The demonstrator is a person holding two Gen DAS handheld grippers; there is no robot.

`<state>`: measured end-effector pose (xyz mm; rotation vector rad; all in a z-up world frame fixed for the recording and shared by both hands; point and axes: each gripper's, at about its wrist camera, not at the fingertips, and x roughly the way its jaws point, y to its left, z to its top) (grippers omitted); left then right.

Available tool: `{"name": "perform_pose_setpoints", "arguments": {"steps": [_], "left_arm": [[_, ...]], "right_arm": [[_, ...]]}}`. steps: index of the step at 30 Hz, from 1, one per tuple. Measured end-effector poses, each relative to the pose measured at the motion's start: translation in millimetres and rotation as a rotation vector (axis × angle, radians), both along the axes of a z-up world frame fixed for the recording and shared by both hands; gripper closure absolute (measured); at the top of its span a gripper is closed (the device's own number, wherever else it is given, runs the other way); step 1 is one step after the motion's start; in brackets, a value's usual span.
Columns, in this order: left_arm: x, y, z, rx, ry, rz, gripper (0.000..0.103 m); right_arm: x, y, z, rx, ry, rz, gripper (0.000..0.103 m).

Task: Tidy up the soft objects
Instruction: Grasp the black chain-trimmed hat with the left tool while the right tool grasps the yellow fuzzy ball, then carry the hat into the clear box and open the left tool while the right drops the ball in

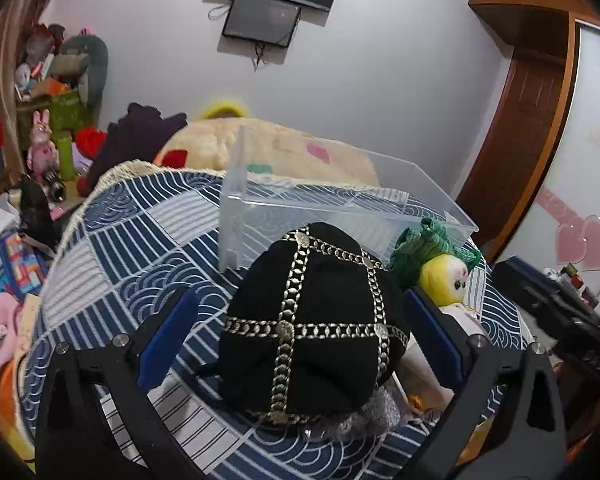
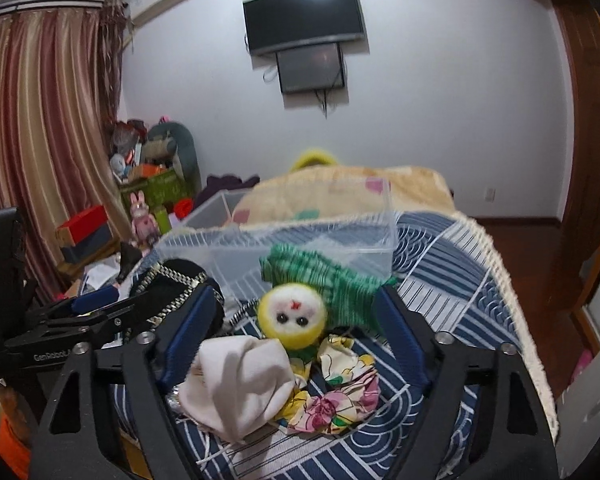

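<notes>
A black cap with silver chain trim (image 1: 312, 328) lies on the blue patterned bedspread (image 1: 120, 264). My left gripper (image 1: 300, 316) is open, its blue pads on either side of the cap. A yellow-faced doll with green knit cloth (image 2: 296, 316) lies by a white cloth (image 2: 240, 384) and a floral cloth (image 2: 336, 396). My right gripper (image 2: 296, 316) is open around the doll. A clear plastic bin (image 2: 284, 240) stands just behind them; it also shows in the left wrist view (image 1: 340, 208). The doll also shows right of the cap (image 1: 448, 272).
A cream blanket (image 1: 268, 148) lies behind the bin. Cluttered toys and boxes (image 1: 56, 92) stand at the left by the curtain. A wooden door (image 1: 528, 120) is at the right. The left gripper (image 2: 60, 320) shows at the left of the right wrist view.
</notes>
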<state>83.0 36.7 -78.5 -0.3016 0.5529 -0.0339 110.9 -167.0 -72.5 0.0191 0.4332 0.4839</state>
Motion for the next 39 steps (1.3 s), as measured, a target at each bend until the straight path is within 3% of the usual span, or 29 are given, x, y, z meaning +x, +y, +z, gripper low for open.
{"name": "perform_pose_setpoints", "arguments": {"steps": [3,5,9,12,19,25,33,39], "left_arm": [[3.2,-1.8,-2.5,-0.009,0.001,-0.007,0.001],[5.7,-4.1,-3.9,-0.008,0.004,-0.015,0.018],[8.3,-5.1,-7.8,-0.007,0.015,-0.033,0.025],[5.7,-7.7,-8.0,0.030,0.002,-0.025,0.043],[-0.8,-6.0,-3.4,0.067,-0.021,-0.008,0.064],[-14.4,-4.1,10.1,0.109,-0.070,0.025,0.067],[-25.9,5.4,33.9,0.069,-0.137,0.020,0.069],[-22.3,14.7,54.3,0.000,-0.168,-0.034,0.069]], "right_arm": [[8.9,5.2,-4.8,-0.008,0.039,0.009,0.035],[14.9,9.0,-10.1,-0.021,0.069,0.014,0.039],[23.2,15.9,-19.1,-0.032,0.115,0.024,0.046],[26.4,17.5,-24.6,-0.039,0.143,0.033,0.059],[19.8,4.1,-22.7,-0.011,0.132,0.022,0.062],[9.9,-6.2,-14.4,0.004,0.108,0.019,0.062],[5.0,-6.5,2.9,0.016,0.058,0.016,0.062],[0.1,-11.4,19.2,0.022,0.009,0.008,0.062]]}}
